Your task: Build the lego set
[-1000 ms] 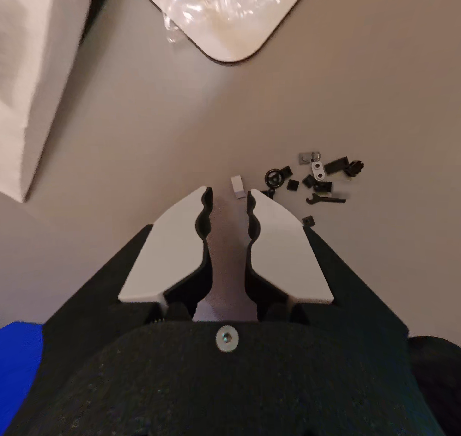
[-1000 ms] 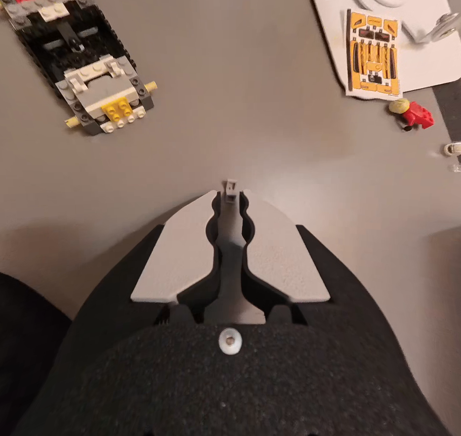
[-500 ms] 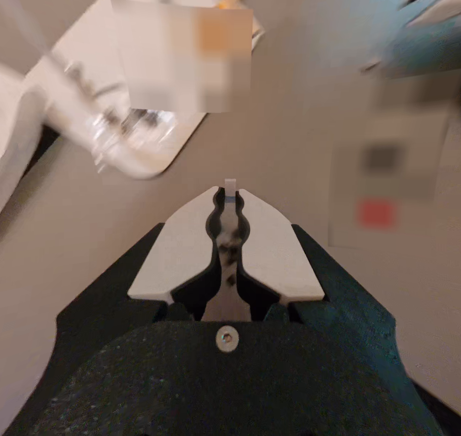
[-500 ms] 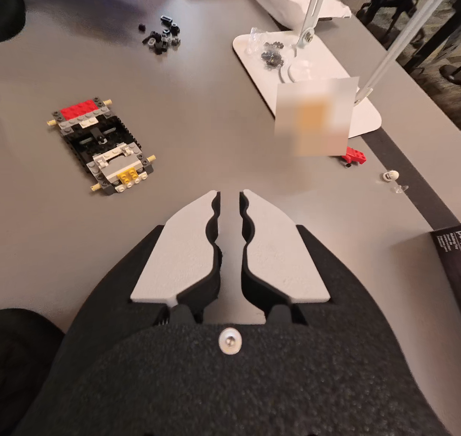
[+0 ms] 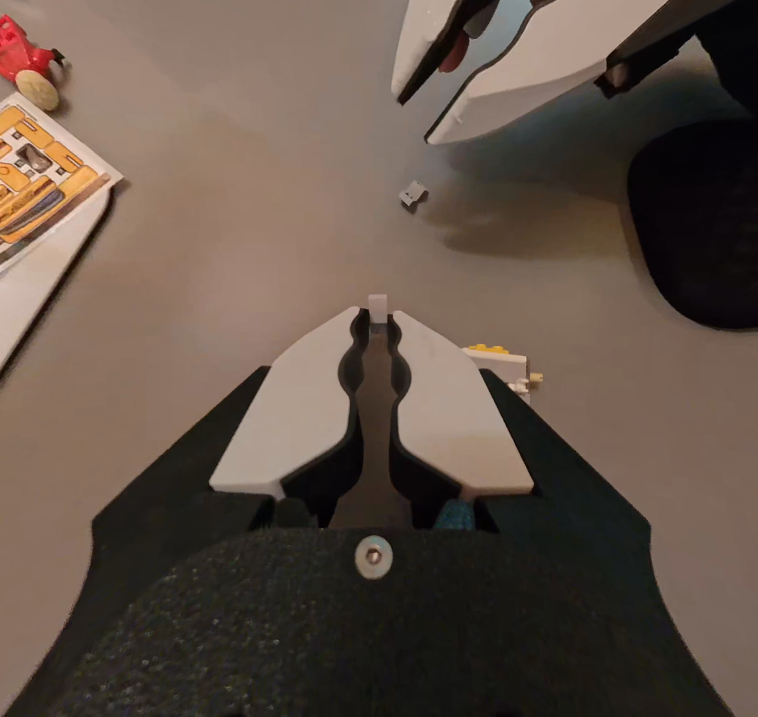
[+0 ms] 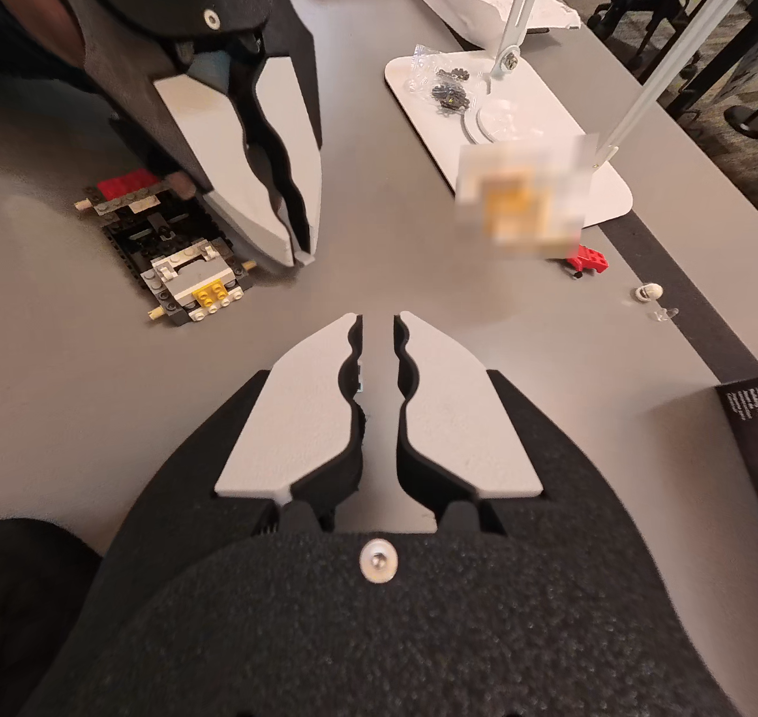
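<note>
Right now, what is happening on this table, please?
A person is building a lego car with two handheld grippers. The left gripper is shut on a small white piece, held above the grey table near the half-built car. The right gripper is open and holds nothing. A small grey piece lies loose on the table below it.

I see a plain grey counter (image 6: pixel 430 270) spreading ahead of my right tool, a dark strip (image 6: pixel 689 307) along its right edge. Beyond that edge lies patterned carpet (image 6: pixel 713 94) with dark chair legs (image 6: pixel 627 3) at far right.
</note>
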Demonstrator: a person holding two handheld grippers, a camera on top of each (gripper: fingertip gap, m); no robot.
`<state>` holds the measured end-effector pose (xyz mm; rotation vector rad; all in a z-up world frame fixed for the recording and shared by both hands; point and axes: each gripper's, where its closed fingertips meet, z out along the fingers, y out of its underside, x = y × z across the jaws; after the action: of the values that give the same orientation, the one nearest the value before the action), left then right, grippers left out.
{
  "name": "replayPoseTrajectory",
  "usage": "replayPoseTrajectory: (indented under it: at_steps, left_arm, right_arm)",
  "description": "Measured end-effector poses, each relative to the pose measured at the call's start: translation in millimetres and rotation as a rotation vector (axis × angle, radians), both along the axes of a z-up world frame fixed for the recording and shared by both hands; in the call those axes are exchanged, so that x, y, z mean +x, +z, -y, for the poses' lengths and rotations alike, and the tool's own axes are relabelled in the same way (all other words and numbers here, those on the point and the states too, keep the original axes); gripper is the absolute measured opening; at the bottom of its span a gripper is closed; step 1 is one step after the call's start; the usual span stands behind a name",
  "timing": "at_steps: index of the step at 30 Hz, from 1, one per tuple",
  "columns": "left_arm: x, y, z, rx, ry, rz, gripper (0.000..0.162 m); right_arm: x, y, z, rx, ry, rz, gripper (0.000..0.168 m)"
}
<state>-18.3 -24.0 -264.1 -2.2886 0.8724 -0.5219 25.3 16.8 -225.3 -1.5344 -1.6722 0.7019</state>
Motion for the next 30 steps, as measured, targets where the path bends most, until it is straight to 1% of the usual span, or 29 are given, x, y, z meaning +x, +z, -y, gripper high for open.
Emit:
replayPoseTrajectory:
  at_steps: [1, 4, 6, 8, 11, 14, 15, 17, 19, 22, 25, 28, 30]
  left_arm:
    - [1, -2, 0, 0.001, 0.002, -0.004, 0.01]
    - [3, -4, 0, 0.004, 0.001, -0.006, 0.024]
    - [5, 2, 1, 0.019, -0.012, 0.023, 0.029]
    - [-1, 11, 2, 0.044, -0.027, 0.024, 0.032]
    - [-43, 34, 4, 0.109, -0.028, -0.057, 0.029]
    - [-107, 48, 17, 0.111, -0.019, -0.165, 0.025]
    - [-127, 46, 26, 0.085, -0.03, -0.197, 0.023]
    - [-161, 33, 42, 0.008, -0.03, -0.253, 0.023]
    - [-176, 19, 53, -0.054, -0.051, -0.293, 0.023]
    - [-178, 6, 55, -0.098, -0.07, -0.322, 0.024]
    - [-178, -6, 55, -0.129, -0.076, -0.359, 0.023]
    - [-181, -14, 53, -0.145, -0.067, -0.388, 0.019]
    - [-182, -15, 51, -0.139, -0.061, -0.399, 0.013]
  right_arm:
    - [0, -1, 0, -0.001, 0.001, 0.002, 0.013]
    - [0, -2, 0, -0.004, 0.001, 0.004, 0.013]
    - [0, -2, 0, -0.006, 0.0, 0.003, 0.013]
    - [1, -2, -1, -0.005, -0.004, 0.001, 0.013]
    - [4, 2, -3, -0.002, -0.014, -0.015, 0.013]
    - [5, 6, -6, -0.012, -0.023, -0.036, 0.013]
    - [5, 6, -6, -0.017, -0.022, -0.04, 0.013]
    - [3, 5, -5, -0.028, -0.017, -0.046, 0.013]
    - [2, 3, -3, -0.038, -0.009, -0.043, 0.013]
    - [0, 1, 0, -0.036, 0.0, -0.034, 0.013]
    - [0, 6, 1, -0.029, 0.004, -0.051, 0.013]
    - [0, 9, 2, -0.032, 0.002, -0.063, 0.013]
    - [0, 10, 2, -0.032, 0.003, -0.067, 0.013]
